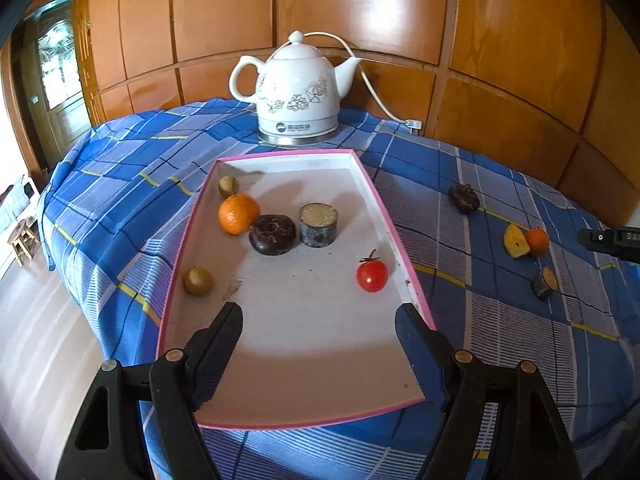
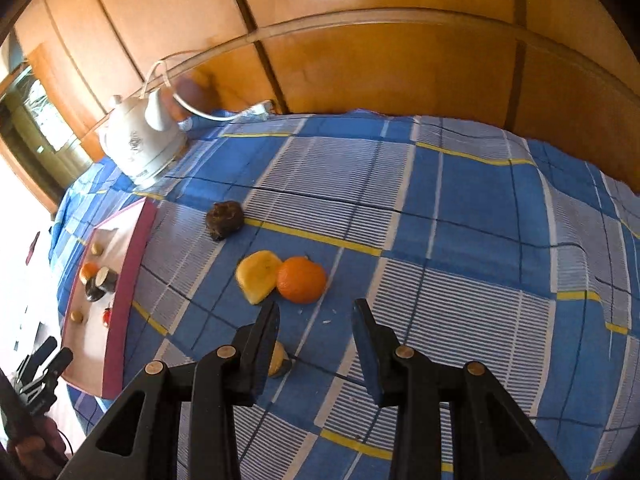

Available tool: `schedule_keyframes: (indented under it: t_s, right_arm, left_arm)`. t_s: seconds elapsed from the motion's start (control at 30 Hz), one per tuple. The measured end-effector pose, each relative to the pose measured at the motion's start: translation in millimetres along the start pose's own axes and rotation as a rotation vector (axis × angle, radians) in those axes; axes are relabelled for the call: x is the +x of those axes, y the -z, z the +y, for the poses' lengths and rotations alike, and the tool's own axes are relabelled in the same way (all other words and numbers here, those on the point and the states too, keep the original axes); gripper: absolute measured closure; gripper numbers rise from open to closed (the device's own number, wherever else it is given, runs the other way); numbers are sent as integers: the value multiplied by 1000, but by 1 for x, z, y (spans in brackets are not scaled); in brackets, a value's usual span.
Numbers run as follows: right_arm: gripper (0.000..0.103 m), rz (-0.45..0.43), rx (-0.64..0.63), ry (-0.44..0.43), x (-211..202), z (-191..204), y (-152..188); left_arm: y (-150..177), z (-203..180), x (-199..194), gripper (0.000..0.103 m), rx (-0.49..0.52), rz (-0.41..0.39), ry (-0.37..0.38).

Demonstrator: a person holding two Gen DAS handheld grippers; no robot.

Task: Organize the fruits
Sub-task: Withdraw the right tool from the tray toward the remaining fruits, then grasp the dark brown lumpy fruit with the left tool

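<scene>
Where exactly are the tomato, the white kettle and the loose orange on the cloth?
tomato (image 1: 372, 276), left wrist view, middle of its red skin.
white kettle (image 1: 294, 92), left wrist view, flowered belly.
loose orange (image 2: 302, 280), right wrist view, centre of its peel.

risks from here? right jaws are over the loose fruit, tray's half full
1. The orange touches the yellow piece; the right gripper, jaws open and empty, may knock one while closing on the other.
2. A small piece lies partly hidden behind the right gripper's left finger and could get bumped or rolled.
3. The tray wall is low and the tomato sits near it; a dropped fruit could roll out.
</scene>
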State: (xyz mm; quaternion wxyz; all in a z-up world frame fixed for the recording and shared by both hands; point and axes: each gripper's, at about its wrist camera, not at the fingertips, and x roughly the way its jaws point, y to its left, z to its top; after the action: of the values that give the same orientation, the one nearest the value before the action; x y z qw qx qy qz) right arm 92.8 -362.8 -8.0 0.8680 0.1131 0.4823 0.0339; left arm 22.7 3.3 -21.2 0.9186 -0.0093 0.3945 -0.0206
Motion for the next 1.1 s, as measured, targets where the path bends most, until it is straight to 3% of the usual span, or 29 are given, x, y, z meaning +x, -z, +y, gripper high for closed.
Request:
schedule_keyframes:
  t_s: [0.17, 0.3, 0.53, 0.7, 1.1]
  right_arm:
    - [65, 36, 92, 69, 5, -20, 1]
    - [65, 35, 163, 69, 1, -34, 0]
    - [65, 47, 164, 50, 0, -32, -1]
    - [65, 48, 145, 42, 0, -26, -2]
    - [65, 45, 200, 29, -2, -32, -5]
  left_arm:
    - [-9, -16, 1, 24, 36, -8, 21]
    - [-18, -33, 3, 24, 71, -3, 61]
    - [-43, -68, 18, 25, 116, 25, 144]
    - [-64, -90, 45, 24, 128, 81, 183]
    - [-104, -153, 113, 24, 237, 117, 188]
